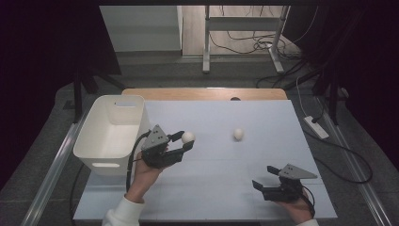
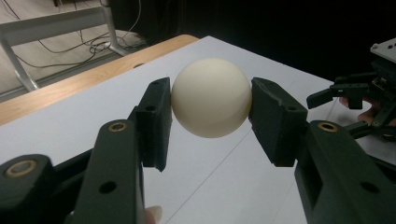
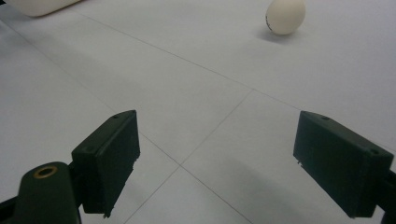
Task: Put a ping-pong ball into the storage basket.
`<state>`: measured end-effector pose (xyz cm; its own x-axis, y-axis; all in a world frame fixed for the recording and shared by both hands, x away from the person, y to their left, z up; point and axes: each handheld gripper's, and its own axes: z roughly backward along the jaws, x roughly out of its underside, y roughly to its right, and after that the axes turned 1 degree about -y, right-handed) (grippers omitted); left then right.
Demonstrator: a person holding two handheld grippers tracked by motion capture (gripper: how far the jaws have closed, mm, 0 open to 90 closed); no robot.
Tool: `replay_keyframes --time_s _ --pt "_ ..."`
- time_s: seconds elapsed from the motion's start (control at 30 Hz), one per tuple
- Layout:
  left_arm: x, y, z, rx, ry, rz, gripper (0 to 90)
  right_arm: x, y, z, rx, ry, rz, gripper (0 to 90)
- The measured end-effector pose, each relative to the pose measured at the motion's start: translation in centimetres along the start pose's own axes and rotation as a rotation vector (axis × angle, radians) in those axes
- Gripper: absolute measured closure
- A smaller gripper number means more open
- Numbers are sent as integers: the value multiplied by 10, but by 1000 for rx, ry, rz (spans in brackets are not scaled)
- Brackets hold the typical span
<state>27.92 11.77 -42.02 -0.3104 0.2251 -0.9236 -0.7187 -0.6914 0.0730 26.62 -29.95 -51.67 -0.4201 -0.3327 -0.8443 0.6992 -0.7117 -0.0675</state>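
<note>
Black jaws of our left gripper (image 2: 211,116) fill the foreground of the left gripper view, and between them sits a white ball (image 2: 211,97), pinched at its widest part on both sides, so the grip is centred and we judge it unlikely to squirt out. In the high view that ball (image 1: 187,137) is held up off the counter (image 1: 221,188), just right of the white bin (image 1: 109,133) that stands at the counter's left edge; we read the hold as a carry toward that bin, though the ball is not yet over its rim. Our left hand (image 1: 146,169) comes in from the near edge, forearm angled up and to the right, with the gripper pointing toward the far right rather than at the bin. A second white ball (image 1: 238,134) lies alone near the middle of the counter, well apart from both grippers. Our right gripper (image 1: 263,178) rests low by the near right corner, its jaws standing wide with nothing between them, aimed toward that second ball (image 3: 285,17), which looks like a waiting pose.
</note>
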Motion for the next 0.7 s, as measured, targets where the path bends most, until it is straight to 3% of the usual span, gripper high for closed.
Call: replay_keyframes --time_s 0.7 --pt "0 -3 5 -14 12 6 508 0 0 0 4 -1 1 148"
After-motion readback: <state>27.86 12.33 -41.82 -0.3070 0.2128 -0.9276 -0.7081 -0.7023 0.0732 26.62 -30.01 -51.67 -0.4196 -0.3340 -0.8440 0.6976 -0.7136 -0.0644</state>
